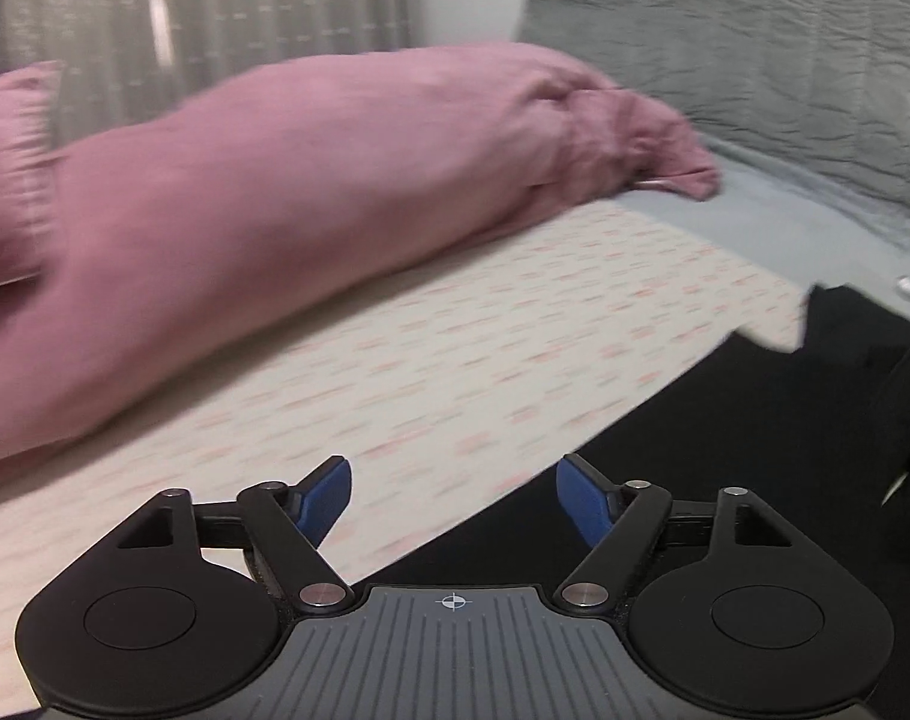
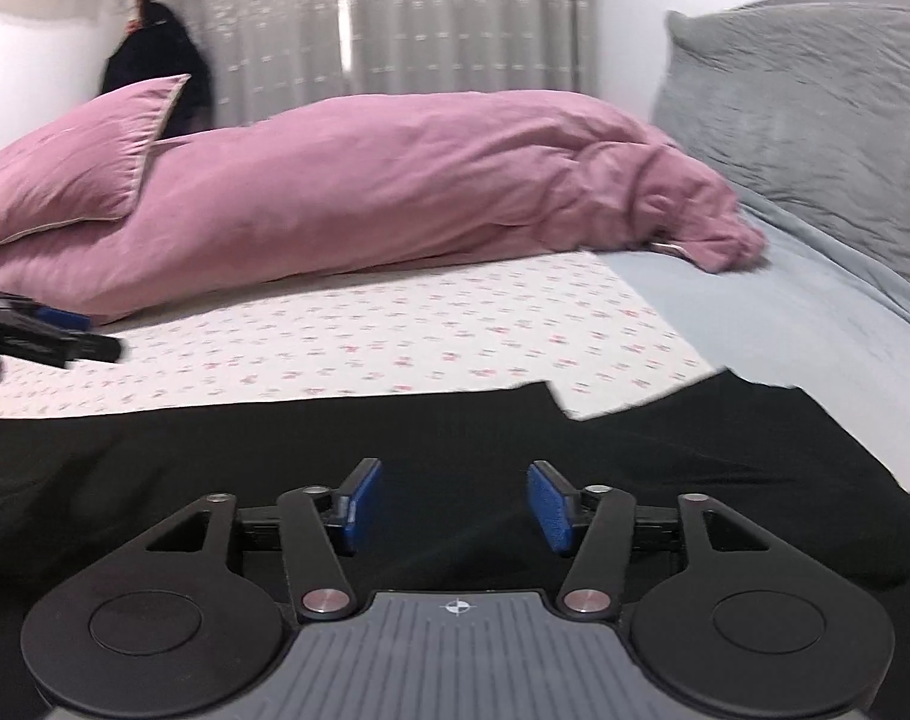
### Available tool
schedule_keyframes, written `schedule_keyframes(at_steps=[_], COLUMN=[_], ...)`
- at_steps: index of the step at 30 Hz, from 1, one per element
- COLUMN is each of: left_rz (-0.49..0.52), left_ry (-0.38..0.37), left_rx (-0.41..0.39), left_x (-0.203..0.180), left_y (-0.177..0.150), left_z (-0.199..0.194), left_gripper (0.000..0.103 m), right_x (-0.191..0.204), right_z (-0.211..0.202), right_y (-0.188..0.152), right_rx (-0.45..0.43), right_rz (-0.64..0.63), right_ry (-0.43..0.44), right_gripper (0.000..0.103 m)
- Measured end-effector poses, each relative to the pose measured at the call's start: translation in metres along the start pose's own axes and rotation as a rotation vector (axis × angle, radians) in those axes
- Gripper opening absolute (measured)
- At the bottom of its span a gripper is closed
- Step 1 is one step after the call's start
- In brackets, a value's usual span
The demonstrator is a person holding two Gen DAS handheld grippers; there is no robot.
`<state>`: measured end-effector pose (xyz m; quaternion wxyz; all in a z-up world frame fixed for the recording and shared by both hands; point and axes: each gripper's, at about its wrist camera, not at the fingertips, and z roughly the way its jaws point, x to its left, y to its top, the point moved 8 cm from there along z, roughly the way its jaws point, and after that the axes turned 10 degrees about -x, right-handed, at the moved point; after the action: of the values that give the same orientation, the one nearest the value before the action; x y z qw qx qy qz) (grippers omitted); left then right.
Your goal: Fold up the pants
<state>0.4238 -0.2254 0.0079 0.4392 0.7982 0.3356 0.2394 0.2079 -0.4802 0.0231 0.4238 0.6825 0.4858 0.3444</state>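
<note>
Black pants (image 2: 395, 456) lie flat across the bed, filling the lower half of the right wrist view; in the left wrist view the pants (image 1: 755, 450) cover the lower right. My right gripper (image 2: 455, 501) hangs just above the black cloth, its blue pads apart with nothing between them. Off the fabric's left edge, my left gripper (image 1: 454, 501) is over the patterned sheet (image 1: 455, 348), open and empty. The left gripper (image 2: 65, 333) also shows at the far left of the right wrist view.
A long pink duvet roll (image 2: 365, 192) and a pink pillow (image 2: 77, 162) lie across the bed behind the pants. A grey quilt (image 2: 815, 120) is piled at the right, with a pale grey sheet (image 2: 785, 324) below it. Curtains (image 2: 425, 12) hang at the back.
</note>
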Motion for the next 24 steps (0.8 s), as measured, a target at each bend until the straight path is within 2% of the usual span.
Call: schedule_keyframes(at_steps=[1,6,12,20,24], left_rz=[0.001,-0.056,-0.092,-0.05,0.014], left_ry=[0.031,0.163,0.284,0.388,0.385], left_rx=[0.007,0.041,0.086,0.198,0.24], left_x=[0.019,0.108,0.183,0.26,0.287], left_y=[-0.004,-0.033,-0.077,-0.14,-0.167], left_z=[-0.013,-0.074,-0.123,-0.15,-0.148], left_gripper=[0.08,0.085,0.086,0.088,0.088], right_x=[0.007,0.051,0.118,0.197,0.227], right_z=[0.003,0.017,0.039,0.076,0.099], right_y=[0.003,0.015,0.03,0.022,0.007], right_rx=[0.005,0.029,0.058,0.099,0.147], right_rz=[0.001,-0.005,-0.089,-0.222,-0.302], right_ry=[0.02,0.135,0.262,0.43,0.499], right_gripper=[0.067,0.068,0.077,0.079,0.079])
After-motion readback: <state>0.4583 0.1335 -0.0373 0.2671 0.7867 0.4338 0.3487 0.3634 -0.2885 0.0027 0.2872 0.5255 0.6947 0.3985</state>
